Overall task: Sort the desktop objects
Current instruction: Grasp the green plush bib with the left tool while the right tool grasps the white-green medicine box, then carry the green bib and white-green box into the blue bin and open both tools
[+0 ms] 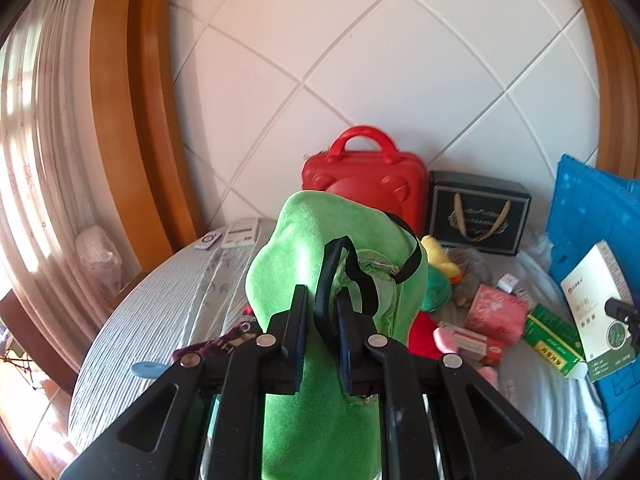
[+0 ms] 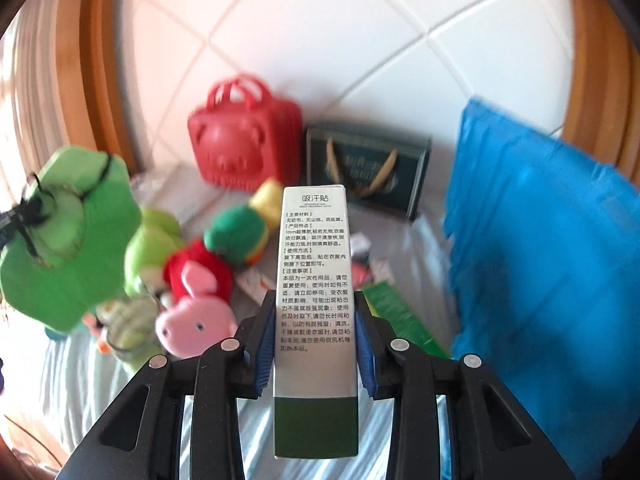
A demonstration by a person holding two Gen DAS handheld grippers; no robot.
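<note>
Both wrist views facing headboard (image 1: 400, 60)

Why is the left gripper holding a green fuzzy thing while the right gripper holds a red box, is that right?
Not quite. The right gripper holds a white and green box, not a red one, as the right wrist view shows. The left gripper does hold the green fuzzy thing.

White padded headboard (image 1: 360, 60), diamond-stitched, framed in curved orange-brown wood (image 1: 120, 120). Bed (image 1: 160, 300) under pale striped sheet. Sheer patterned curtain (image 1: 36, 120) at far left, strong daylight through it. Wooden floor (image 1: 44, 432) beside the bed
</note>
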